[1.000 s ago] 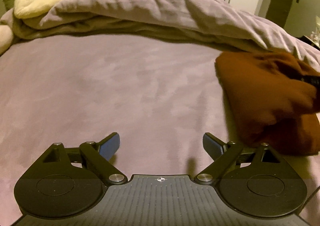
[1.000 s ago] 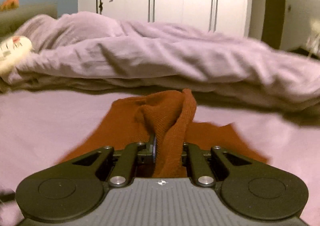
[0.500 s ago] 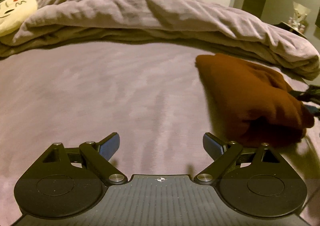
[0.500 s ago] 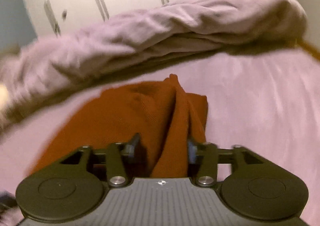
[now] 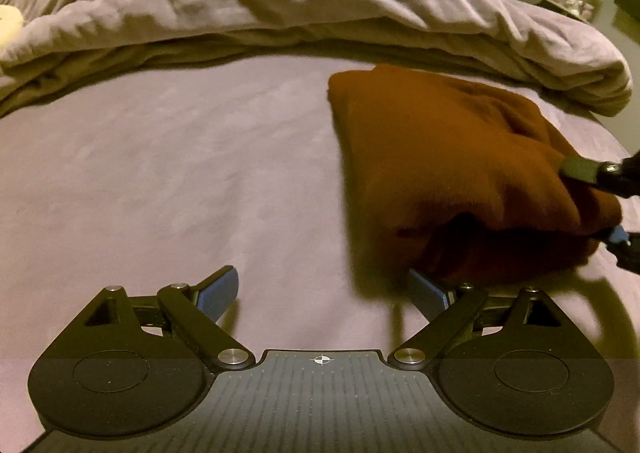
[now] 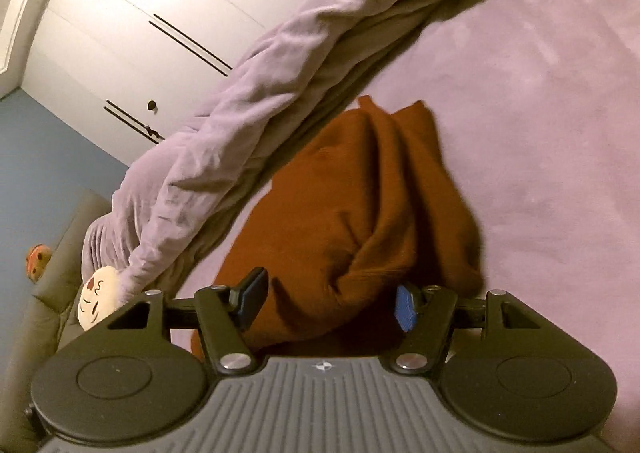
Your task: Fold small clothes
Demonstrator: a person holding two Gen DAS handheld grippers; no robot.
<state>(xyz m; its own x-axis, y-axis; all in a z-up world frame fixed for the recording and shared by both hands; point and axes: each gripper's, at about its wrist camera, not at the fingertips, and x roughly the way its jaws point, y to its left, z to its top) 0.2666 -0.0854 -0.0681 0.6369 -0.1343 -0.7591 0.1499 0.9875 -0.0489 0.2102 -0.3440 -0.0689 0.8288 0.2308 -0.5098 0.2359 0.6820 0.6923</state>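
Garment: rust-brown knit top (image 5: 448, 157), lying on the bed (image 5: 180, 173), right of centre in the left wrist view, just in front of the bunched duvet (image 5: 320, 5).
Progress: looks part-folded (my read) — cloth is doubled over into a thick bundle, but the near end gapes open w/ a dark hollow & the top is lumpy. Not a neat flat stack yet.
Left to do: flatten the bundle, square the edges, prob one more fold; can't tell if sleeves are tucked in.
Right hand-held gripper (image 6: 328, 303): fingers apart, spread around the near end of the garment; blue pads not pinching the cloth as far as the right wrist view shows. Tilted hard, so bed & wardrobe (image 6: 160, 13) run diagonal.
Left hand-held gripper (image 5: 322, 289): spread wide, nothing between the fingers, low over bare sheet; its right finger sits just at the garment's near edge, contact unclear.
Fabric: fine ribbed knit, soft, matte, holds rounded ridges, not crisp creases; two ridges run lengthwise in the right wrist view.
Bed surface: lilac sheet, velvety, fairly smooth, so the cloth may drag a bit.
Duvet: same lilac, heavily crumpled, piled along the far side.
Other: cream plush toy w/ a drawn face (image 6: 98, 295) poking out under the duvet end.
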